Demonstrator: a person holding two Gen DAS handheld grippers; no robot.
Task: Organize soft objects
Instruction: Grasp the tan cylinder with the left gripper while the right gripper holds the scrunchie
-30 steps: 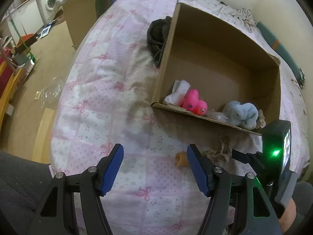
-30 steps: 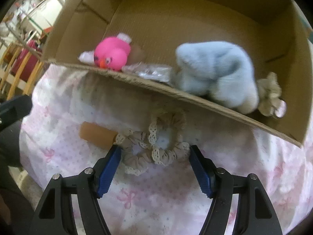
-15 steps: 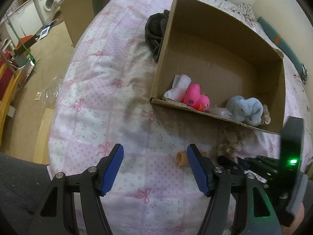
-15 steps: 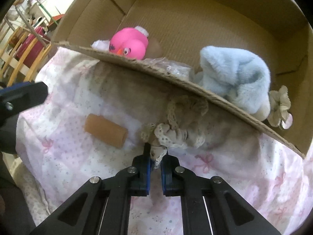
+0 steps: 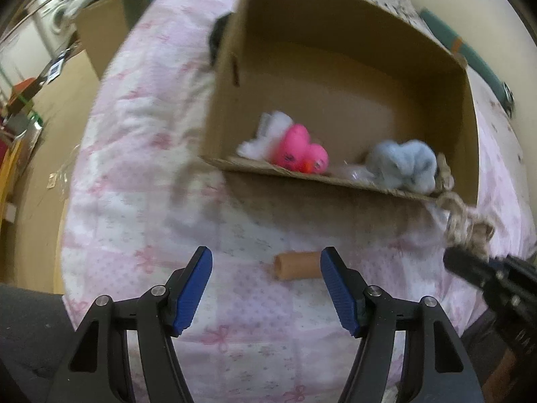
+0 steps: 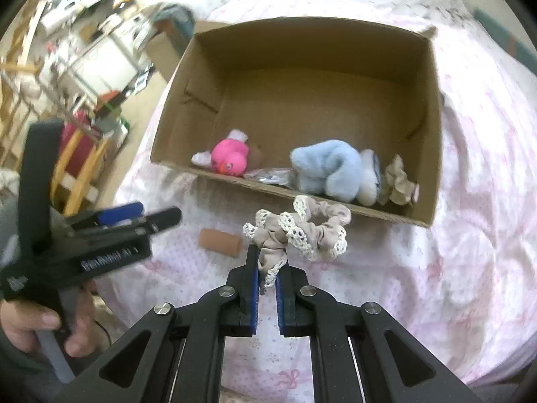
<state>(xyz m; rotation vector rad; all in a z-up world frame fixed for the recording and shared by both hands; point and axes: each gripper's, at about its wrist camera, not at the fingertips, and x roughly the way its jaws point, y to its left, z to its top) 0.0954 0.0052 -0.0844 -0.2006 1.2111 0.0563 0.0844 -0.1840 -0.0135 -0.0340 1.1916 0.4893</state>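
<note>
My right gripper (image 6: 266,270) clenched on scrunchie (image 6: 302,231), held above bed (image 6: 436,268) | my left gripper (image 5: 265,285) released, straddling tube (image 5: 295,265) | box (image 6: 433,134) beyond

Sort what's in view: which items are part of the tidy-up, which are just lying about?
Job:
scrunchie in right claw
orange roll before left claw
cardboard box
pink duck
blue plush

Lying about:
dark bundle
wooden chair

Right claw (image 6: 266,280) snapped shut on lace scrunchie (image 6: 302,231), now lifted off bed (image 6: 453,268), dangling mid-frame below box (image 6: 433,134). Left claw (image 5: 266,290) shifted; orange tube (image 5: 295,265) now sits between its blue pads (image 5: 193,290).
</note>
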